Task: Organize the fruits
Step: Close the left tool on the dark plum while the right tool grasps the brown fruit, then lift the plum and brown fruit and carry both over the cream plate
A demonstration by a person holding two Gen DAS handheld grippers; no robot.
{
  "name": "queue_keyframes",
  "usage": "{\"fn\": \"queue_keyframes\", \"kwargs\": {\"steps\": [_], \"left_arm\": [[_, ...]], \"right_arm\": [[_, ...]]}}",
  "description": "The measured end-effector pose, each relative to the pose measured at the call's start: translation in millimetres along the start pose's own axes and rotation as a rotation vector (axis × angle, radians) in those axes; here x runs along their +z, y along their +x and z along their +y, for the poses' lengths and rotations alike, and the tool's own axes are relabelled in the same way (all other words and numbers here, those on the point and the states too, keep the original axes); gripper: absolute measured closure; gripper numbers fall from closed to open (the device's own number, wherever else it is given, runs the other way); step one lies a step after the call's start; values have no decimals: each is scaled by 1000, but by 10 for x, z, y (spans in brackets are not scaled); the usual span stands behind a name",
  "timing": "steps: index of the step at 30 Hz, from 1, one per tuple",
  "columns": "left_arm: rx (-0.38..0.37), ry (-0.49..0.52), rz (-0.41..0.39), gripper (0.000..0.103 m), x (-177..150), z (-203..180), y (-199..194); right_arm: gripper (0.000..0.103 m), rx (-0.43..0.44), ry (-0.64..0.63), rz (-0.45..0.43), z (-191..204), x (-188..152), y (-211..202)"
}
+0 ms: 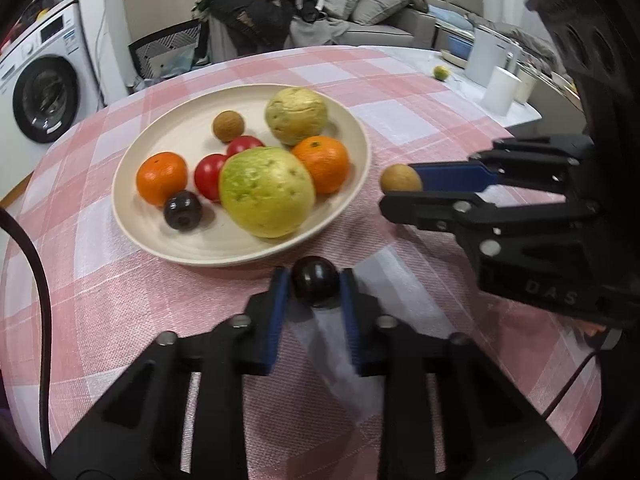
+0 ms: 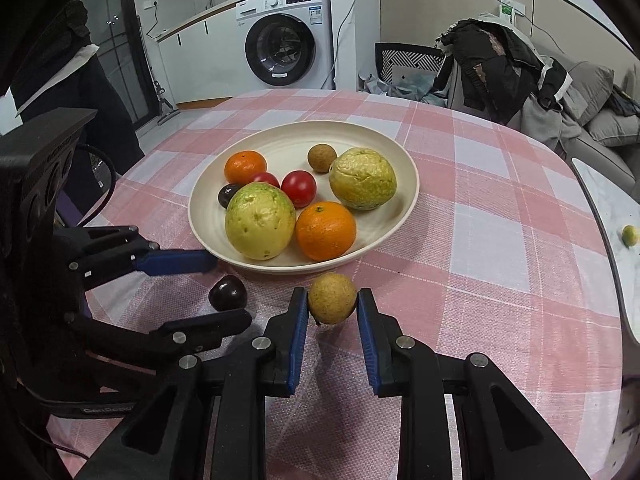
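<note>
A cream plate [image 1: 152, 236] [image 2: 400, 152] on the pink checked tablecloth holds two guavas, two oranges, two red tomatoes, a dark plum and a brown longan. My left gripper [image 1: 315, 286] is shut on a dark plum [image 1: 314, 284], just in front of the plate's near rim; the plum also shows in the right wrist view [image 2: 227, 293]. My right gripper [image 2: 332, 300] is shut on a brown longan [image 2: 332, 298], held just above the cloth at the plate's near rim; the longan shows in the left wrist view too [image 1: 401, 178].
A small green fruit [image 1: 441, 73] [image 2: 629, 236] lies on a white side table with white containers [image 1: 500, 90]. A chair piled with clothes [image 2: 492, 64] and a washing machine [image 2: 288, 40] stand beyond the table.
</note>
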State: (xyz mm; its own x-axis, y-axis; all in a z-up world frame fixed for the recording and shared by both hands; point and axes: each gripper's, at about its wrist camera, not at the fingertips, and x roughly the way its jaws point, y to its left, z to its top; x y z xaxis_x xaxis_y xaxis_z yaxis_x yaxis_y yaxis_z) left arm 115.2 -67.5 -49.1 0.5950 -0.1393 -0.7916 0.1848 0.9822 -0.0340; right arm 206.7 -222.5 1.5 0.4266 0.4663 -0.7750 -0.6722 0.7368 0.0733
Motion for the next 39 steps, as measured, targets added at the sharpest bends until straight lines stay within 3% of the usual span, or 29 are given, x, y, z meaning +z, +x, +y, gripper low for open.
{"fn": "queue_keyframes", "kwargs": {"steps": [7, 19, 31, 39], "left_arm": [[-21, 20, -30, 82, -11, -47, -68], [-59, -29, -108, 82, 24, 115, -362], [-10, -71, -162, 82, 184, 388, -545], [14, -108, -172, 82, 338, 565, -497]], "right_arm": [[77, -1, 2, -4, -10, 3, -15], [77, 5, 19, -34, -45, 39, -50], [77, 21, 46, -111, -54, 175, -185], [77, 28, 72, -114, -70, 374, -75]]}}
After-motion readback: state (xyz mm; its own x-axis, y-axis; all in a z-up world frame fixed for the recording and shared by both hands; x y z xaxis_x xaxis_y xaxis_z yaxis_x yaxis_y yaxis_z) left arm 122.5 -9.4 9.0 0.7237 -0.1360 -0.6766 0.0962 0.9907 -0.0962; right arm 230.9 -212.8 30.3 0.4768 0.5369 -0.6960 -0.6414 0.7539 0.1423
